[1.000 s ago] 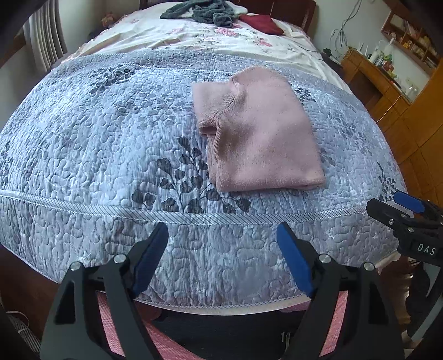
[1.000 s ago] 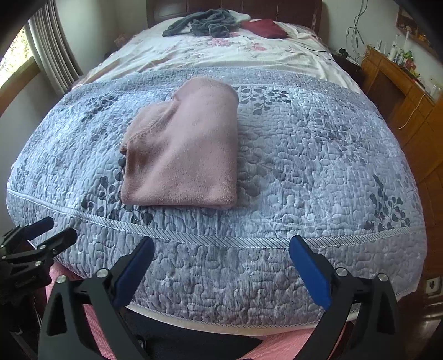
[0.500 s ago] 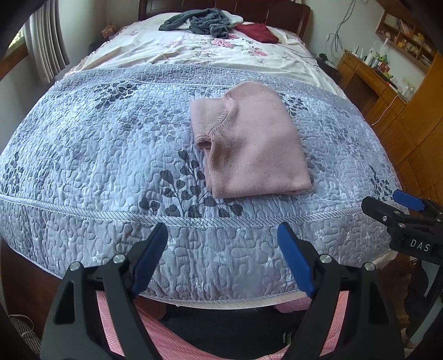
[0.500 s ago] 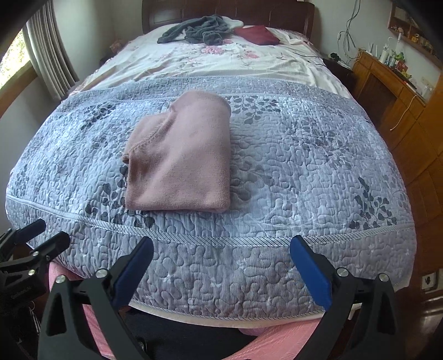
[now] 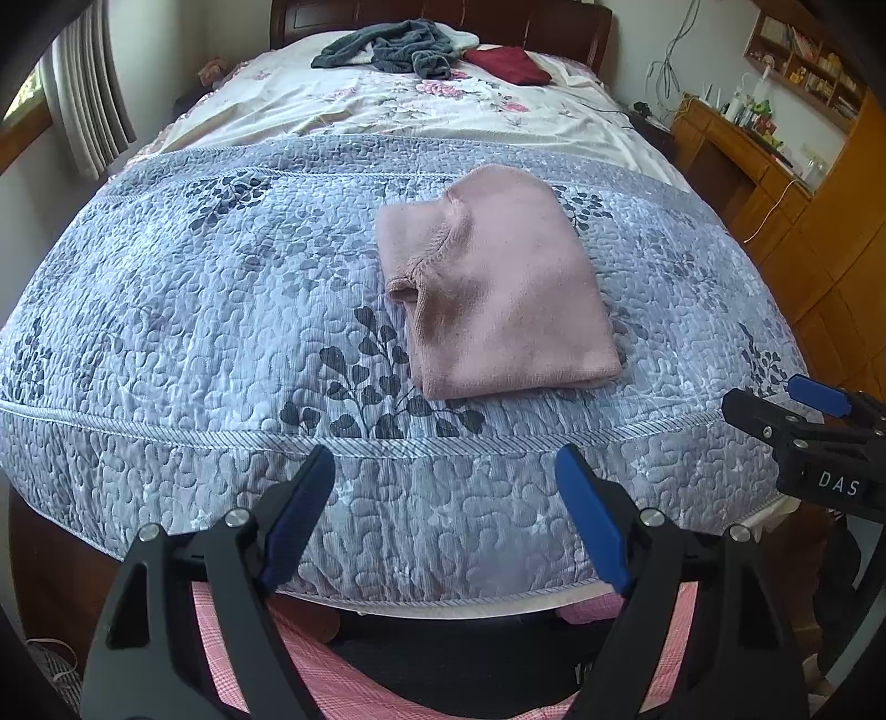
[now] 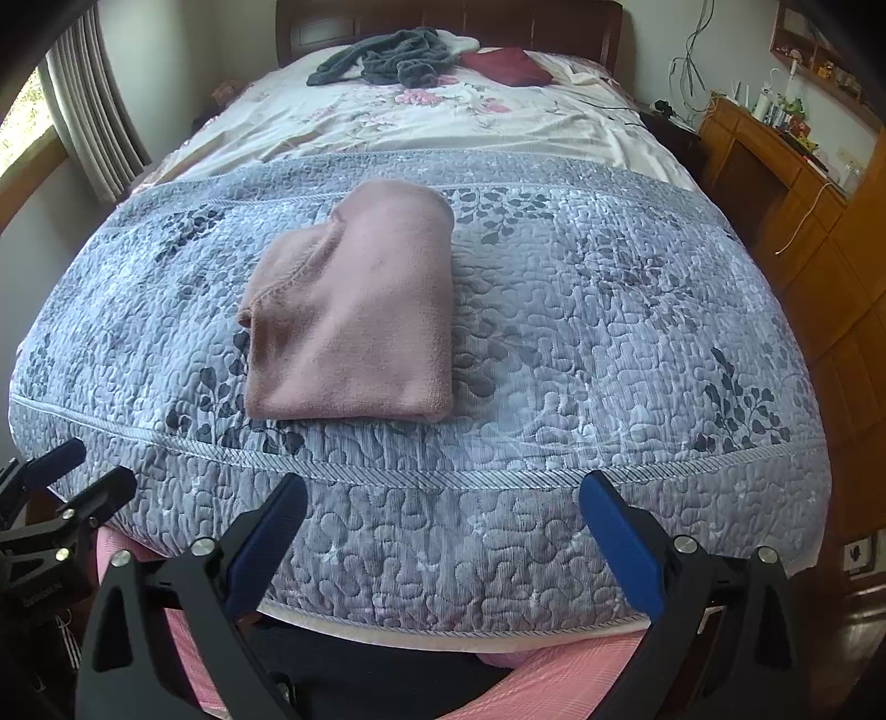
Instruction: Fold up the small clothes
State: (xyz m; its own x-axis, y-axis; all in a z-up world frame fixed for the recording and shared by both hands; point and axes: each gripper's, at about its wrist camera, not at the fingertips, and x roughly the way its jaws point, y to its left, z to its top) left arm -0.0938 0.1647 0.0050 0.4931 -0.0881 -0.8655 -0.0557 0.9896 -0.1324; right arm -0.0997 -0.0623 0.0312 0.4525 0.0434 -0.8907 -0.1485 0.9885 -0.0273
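A pink garment [image 5: 498, 288] [image 6: 354, 310] lies folded into a compact rectangle on the grey-blue quilt [image 5: 221, 310] [image 6: 609, 332], near the foot edge of the bed. My left gripper [image 5: 446, 476] hangs open below the quilt's edge, off the bed, with nothing between its blue pads. In the same way my right gripper [image 6: 443, 501] is open and empty, below the foot edge. Each gripper shows at the side of the other's view. Neither touches the garment.
At the head of the bed lie a dark grey garment [image 5: 398, 47] and a dark red one [image 5: 506, 63] on a floral sheet [image 6: 432, 122]. Wooden furniture [image 5: 775, 183] stands along the right. A curtain [image 6: 94, 127] hangs at the left.
Both grippers have drawn back and slightly up from the bed, so the folded pink garment sits farther off in both views. The garment itself has not moved.
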